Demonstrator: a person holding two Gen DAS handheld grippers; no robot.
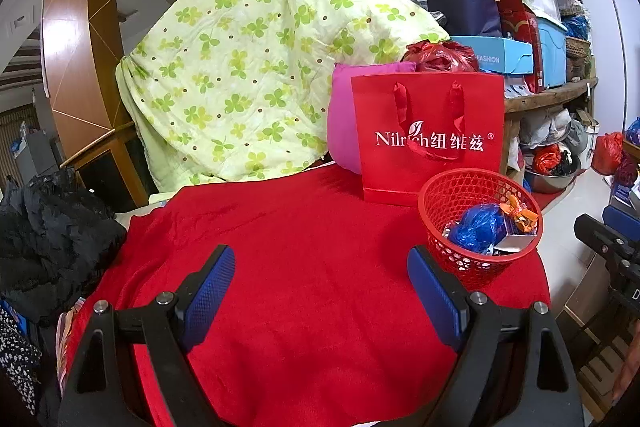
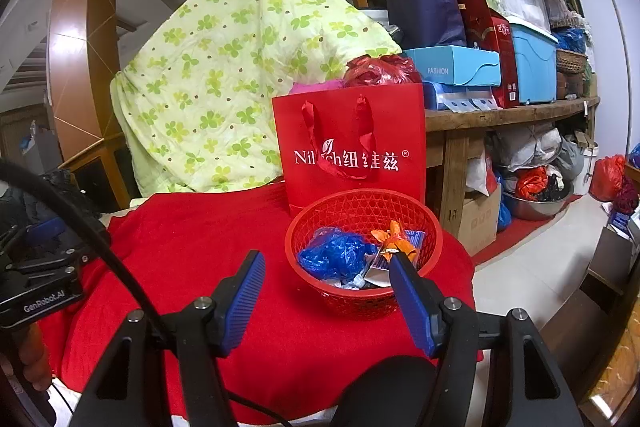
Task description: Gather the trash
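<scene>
Hovering over a red cloth [image 1: 304,227], the left gripper [image 1: 320,291] and right gripper [image 2: 326,297] both stand with jaws apart and empty; one red mesh basket [image 2: 362,207] just ahead of the right jaws already holds a blue plastic bag [image 2: 334,255], an orange wrapper [image 2: 394,239] and scraps, no loose trash showing on the cloth, so collection looks nearly finished

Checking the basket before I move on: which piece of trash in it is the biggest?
The crumpled blue plastic bag on the left of the red basket; the orange wrapper beside it is smaller.
</scene>
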